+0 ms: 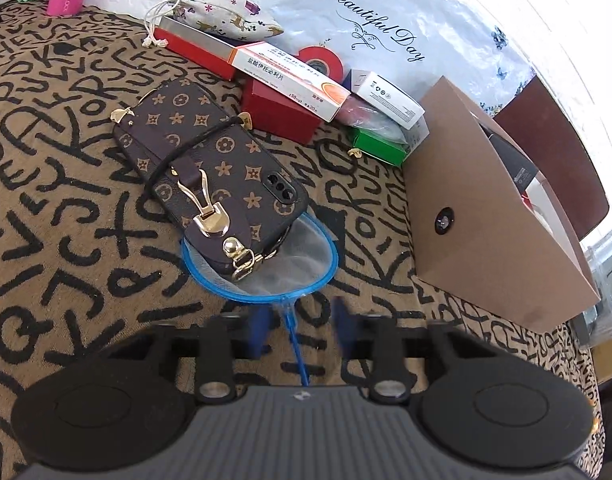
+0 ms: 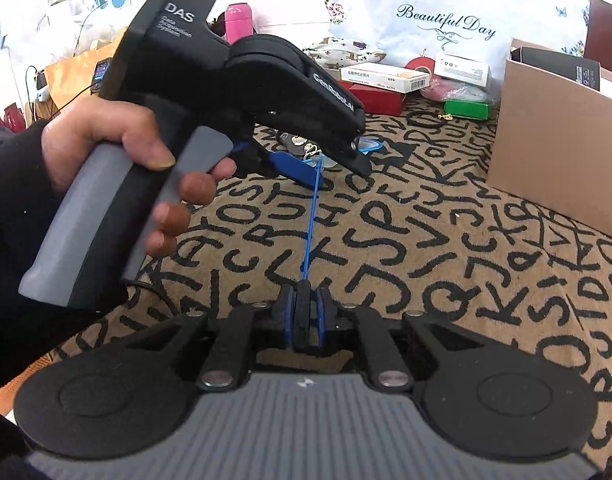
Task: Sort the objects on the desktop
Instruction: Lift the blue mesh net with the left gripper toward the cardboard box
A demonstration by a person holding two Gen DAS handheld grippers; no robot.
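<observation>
A small net with a blue rim [image 1: 290,268] lies on the lettered cloth, its thin blue handle [image 1: 296,340] running back between my left fingers. A brown patterned phone case [image 1: 202,168] lies partly on the net. My left gripper [image 1: 302,332] is open around the handle, its jaws apart from it. In the right wrist view my right gripper [image 2: 306,312] is shut on the black end of the net handle [image 2: 311,220]. The left gripper body [image 2: 266,92], held by a hand, hovers over the net there.
An open cardboard box [image 1: 493,216] stands at the right, also in the right wrist view [image 2: 553,148]. At the back lie red boxes [image 1: 278,108], a white medicine box [image 1: 290,76], a green box [image 1: 379,148], red tape [image 1: 321,62] and a drawstring pouch [image 1: 222,12].
</observation>
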